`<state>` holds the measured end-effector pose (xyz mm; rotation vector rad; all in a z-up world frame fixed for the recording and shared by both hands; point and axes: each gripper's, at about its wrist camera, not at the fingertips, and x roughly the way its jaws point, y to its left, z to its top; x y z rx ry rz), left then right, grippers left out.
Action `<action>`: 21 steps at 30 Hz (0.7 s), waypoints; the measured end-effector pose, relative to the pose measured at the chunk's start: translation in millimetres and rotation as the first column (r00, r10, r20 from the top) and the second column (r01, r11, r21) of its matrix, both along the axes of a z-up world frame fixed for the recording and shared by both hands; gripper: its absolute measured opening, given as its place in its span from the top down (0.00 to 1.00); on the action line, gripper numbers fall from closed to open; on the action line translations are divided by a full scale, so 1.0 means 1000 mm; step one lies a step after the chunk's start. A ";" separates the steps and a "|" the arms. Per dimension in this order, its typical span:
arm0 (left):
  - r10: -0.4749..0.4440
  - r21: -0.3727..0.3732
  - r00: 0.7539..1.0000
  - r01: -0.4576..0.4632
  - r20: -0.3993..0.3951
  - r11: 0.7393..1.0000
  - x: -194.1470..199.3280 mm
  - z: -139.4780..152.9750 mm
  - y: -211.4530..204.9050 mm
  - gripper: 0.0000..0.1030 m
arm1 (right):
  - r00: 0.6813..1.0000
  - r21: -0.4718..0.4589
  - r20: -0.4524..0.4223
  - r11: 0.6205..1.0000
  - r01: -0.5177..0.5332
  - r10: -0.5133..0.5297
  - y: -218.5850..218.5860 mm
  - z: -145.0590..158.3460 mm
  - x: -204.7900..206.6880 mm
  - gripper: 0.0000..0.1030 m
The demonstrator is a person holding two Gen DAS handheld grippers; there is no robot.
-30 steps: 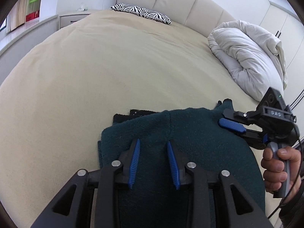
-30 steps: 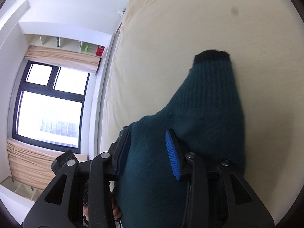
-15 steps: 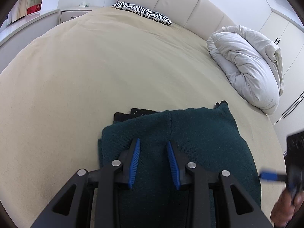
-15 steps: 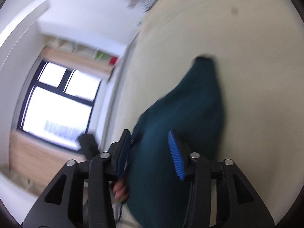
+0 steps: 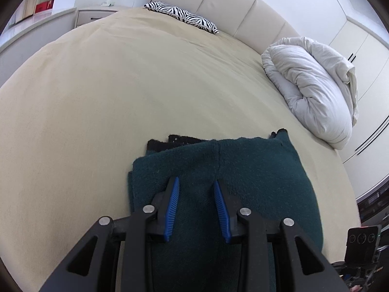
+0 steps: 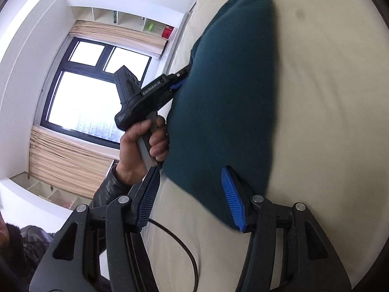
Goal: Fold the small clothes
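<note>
Gone from the right edge of the left wrist view is the right gripper (image 6: 189,202), which a second ago sat clamped on the far right corner of the dark green knit garment (image 5: 243,182); only its camera housing shows now, low in the bottom right corner. Its jaws have just been opening, and in its own view they now stand spread, pulled back to the garment's near edge, which lies loosely between the blue pads without being pressed. That reads as a release: the fold it carried over looks laid down.

Meanwhile the left gripper (image 5: 196,202) has barely shifted. Its jaws sit part-way apart over the middle of the garment, at lower centre of its frame; whether its pads pinch a ridge of knit or merely rest on it, I cannot tell. From the right wrist view, a hand (image 6: 143,143) holds that gripper's handle, its tip buried at the garment's left edge.

Folded into a thick, roughly rectangular stack, the garment lies on the beige bed (image 5: 121,85), with black trim (image 5: 170,141) peeking out at its far edge. One fold seems complete; another grip appears to be next.
</note>
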<state>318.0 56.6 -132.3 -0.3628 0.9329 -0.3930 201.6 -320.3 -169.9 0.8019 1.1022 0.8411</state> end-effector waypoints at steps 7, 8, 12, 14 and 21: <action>0.092 -0.096 0.995 -0.096 -0.049 0.991 -0.046 0.020 0.048 0.59 | 0.995 -0.094 0.019 0.990 0.103 -0.102 -0.059 0.016 -0.035 0.47; 0.079 -0.143 0.995 -0.088 -0.063 0.986 -0.051 0.021 0.052 0.59 | 0.991 -0.080 0.040 0.989 0.128 -0.125 -0.064 0.022 -0.031 0.44; -0.032 -0.262 0.997 0.013 -0.066 0.965 -0.065 0.030 0.042 0.58 | 0.985 -0.043 0.078 0.987 0.155 -0.151 -0.058 0.039 -0.005 0.43; -0.100 -0.274 0.993 0.079 -0.062 0.958 -0.068 0.030 0.027 0.58 | 0.989 -0.026 0.100 0.993 0.112 -0.109 -0.034 0.046 0.011 0.43; -0.179 -0.307 0.975 0.131 -0.131 0.943 -0.075 -0.007 0.030 0.73 | 0.999 -0.004 0.000 0.999 0.044 -0.044 -0.001 0.013 0.050 0.45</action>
